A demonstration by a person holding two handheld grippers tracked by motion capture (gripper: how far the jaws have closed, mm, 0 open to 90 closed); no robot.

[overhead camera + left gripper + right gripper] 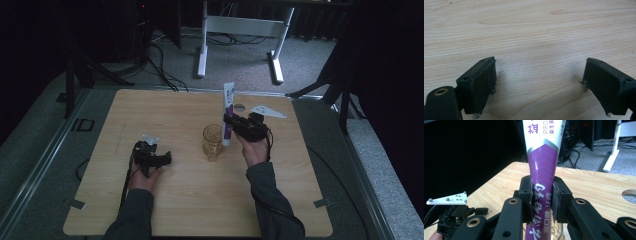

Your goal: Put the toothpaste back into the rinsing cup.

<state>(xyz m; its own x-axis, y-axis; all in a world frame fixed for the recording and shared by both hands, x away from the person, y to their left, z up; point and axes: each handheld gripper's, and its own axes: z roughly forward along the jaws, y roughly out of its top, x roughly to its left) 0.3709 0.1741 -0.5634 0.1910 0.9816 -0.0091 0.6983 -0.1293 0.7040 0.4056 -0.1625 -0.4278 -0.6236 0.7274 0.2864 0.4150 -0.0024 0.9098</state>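
Table (150,110): one tube (228,107), one glass (212,142).

The tube (543,167) is white above and purple below, split by a silver chevron band, with white characters on the purple and purple ones on the white. The glass cup (212,142) at the worktop's centre is amber-tinted. The worktop (165,115) is pale wood with fine grain. Both grippers, left (539,82) and right (543,202), are black, with brass-coloured rivets.
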